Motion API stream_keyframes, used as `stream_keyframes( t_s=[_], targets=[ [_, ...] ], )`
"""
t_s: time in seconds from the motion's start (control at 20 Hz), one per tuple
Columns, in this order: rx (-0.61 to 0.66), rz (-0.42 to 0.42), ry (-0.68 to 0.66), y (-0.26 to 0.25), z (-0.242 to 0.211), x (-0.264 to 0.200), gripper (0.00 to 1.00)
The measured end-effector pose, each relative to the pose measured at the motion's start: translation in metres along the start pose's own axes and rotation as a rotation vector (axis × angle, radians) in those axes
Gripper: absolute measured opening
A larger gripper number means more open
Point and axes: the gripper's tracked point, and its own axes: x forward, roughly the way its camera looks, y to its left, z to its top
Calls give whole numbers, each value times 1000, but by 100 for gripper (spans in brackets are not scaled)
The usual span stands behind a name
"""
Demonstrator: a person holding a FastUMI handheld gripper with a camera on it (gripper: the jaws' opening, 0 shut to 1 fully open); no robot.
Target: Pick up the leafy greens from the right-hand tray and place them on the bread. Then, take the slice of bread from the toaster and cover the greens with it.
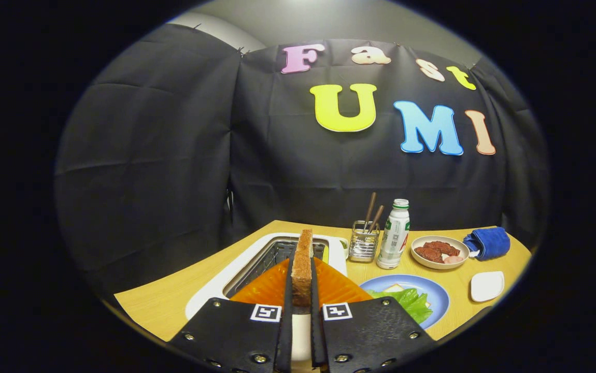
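My gripper point(301, 287) is shut on a toasted slice of bread point(303, 261), held on edge between both fingers and raised above the white toaster point(215, 290). To the right and below lies a blue plate point(435, 292) with leafy greens point(407, 303) on top of a pale bread slice point(394, 287) whose corner shows behind the greens. An orange ridged tray point(264, 287) sits just beyond the fingers, under the held slice.
Behind the plate stand a wire holder with chopsticks point(364, 241), a white bottle point(395, 241) and a bowl of reddish food point(439, 252). A rolled blue cloth point(488, 242) and a small white dish point(486, 285) lie near the wooden table's point(158, 305) right edge.
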Motion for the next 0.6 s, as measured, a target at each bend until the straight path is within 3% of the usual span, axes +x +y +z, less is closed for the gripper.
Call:
stream_keyframes(
  t_s=[0.05,0.6],
  targets=[
    [-8,8,-2,0,1,0,5],
    [31,28,-25,0,18,-5,5]
  ],
)
